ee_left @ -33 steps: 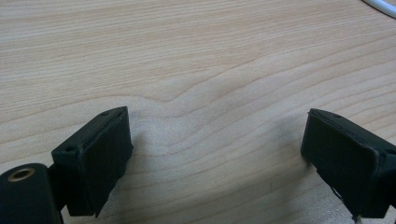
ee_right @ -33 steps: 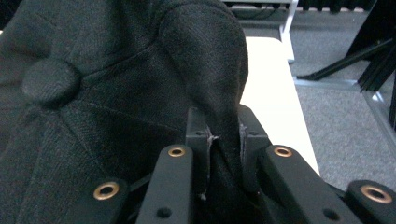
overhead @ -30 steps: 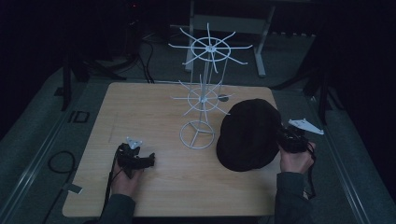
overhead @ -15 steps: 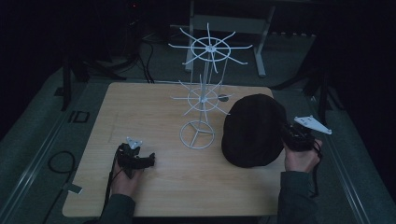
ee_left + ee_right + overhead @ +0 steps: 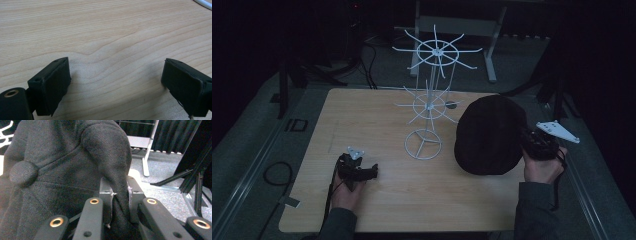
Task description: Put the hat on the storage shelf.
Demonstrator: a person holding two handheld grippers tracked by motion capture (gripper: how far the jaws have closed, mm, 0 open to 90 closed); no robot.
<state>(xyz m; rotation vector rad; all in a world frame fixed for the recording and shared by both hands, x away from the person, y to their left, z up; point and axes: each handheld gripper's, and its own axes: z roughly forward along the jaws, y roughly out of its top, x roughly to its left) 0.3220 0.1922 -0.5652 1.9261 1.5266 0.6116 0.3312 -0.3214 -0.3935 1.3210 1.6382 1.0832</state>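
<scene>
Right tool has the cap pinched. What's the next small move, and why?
Probably carry the black cap up and over toward the white wire rack. The right tool is clamped on a fold of it, the rack's arms look bare, and the left tool rests open on the table.

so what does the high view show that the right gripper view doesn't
High view alone: the white wire rack standing on the wooden table, and the left gripper resting open near the front edge. Right gripper view alone: the cap's top button and a fold of its cloth pinched between the jaws. Both: the black cap gripped by the right gripper.
</scene>
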